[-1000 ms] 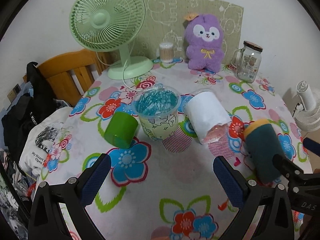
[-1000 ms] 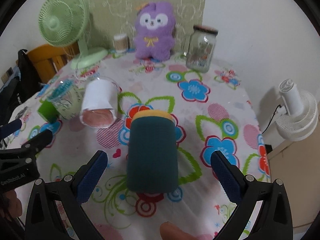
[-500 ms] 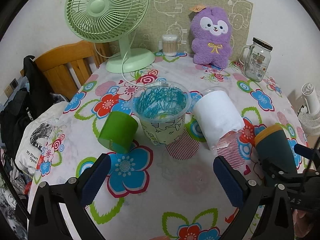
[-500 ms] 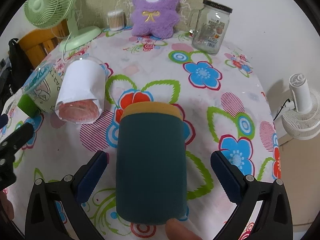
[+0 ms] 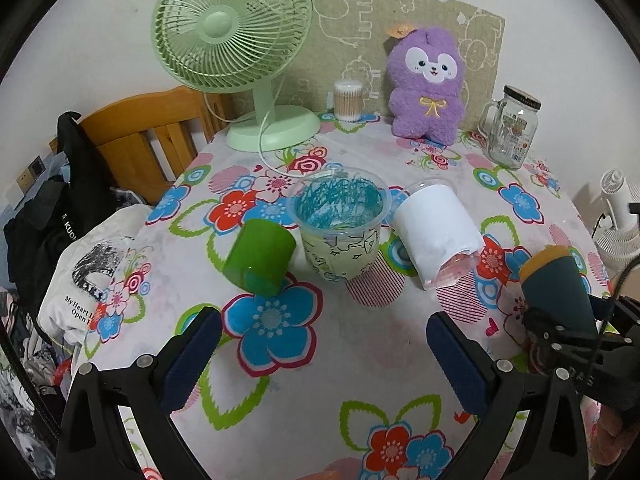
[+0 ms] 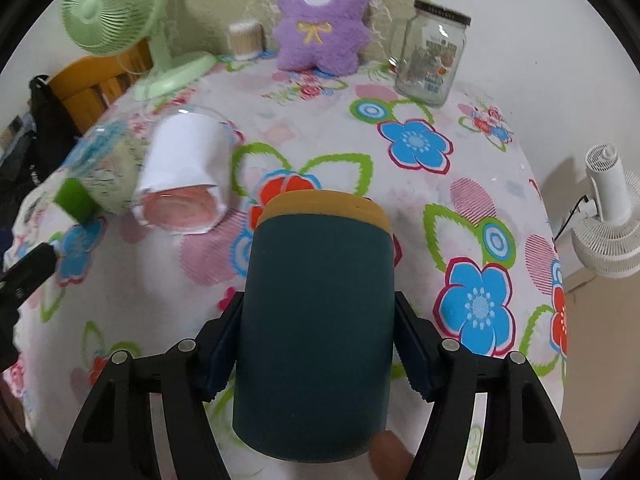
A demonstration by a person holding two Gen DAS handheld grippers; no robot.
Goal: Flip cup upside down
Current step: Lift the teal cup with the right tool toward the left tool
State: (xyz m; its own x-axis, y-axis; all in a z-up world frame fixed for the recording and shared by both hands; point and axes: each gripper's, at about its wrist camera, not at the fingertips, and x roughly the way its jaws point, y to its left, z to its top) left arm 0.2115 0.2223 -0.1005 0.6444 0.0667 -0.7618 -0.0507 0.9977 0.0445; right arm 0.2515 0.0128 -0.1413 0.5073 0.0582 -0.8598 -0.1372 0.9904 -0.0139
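Note:
A dark teal cup with a yellow rim lies on its side on the floral tablecloth, rim pointing away. My right gripper is shut on its body, pads pressed to both sides. The teal cup also shows at the right of the left wrist view. My left gripper is open and empty above the cloth, short of a green cup on its side, an upright clear cup with blue shreds and a white cup on its side.
At the back stand a green desk fan, a cotton swab jar, a purple plush toy and a glass jar mug. A wooden chair with clothes is at left. A small white fan stands off the table's right edge.
My right gripper moved forward around the teal cup and closed on it. The left gripper stayed open and shifted a little closer to the cups.

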